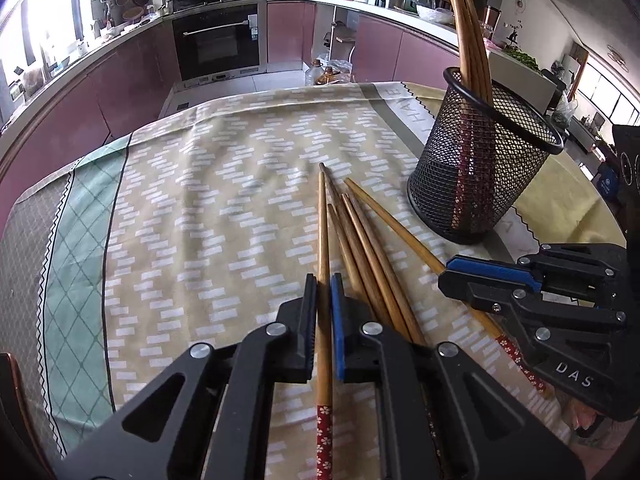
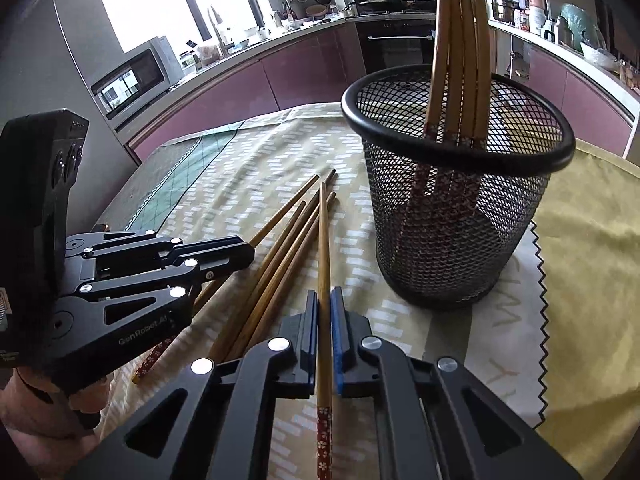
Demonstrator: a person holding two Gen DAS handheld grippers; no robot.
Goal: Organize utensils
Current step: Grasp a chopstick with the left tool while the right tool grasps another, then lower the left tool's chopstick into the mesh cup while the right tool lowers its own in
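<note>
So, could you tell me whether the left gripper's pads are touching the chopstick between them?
Touching. The left wrist view shows the left gripper with both pads pressed against the chopstick, no gap visible on either side.

To your left, the patterned tablecloth (image 1: 192,208) lies bare out to the table's left and far edges, so you have free passage there. The black mesh holder (image 1: 480,168) stands upright toward the table's far right, and the chopsticks in it (image 1: 468,32) rise well above its rim, blocking any low sweep across it. Loose chopsticks (image 1: 360,240) fan over the middle of the cloth between your two grippers. The right gripper (image 1: 444,276) crowds the near-right corner, just beside the left gripper (image 1: 324,280).
</note>
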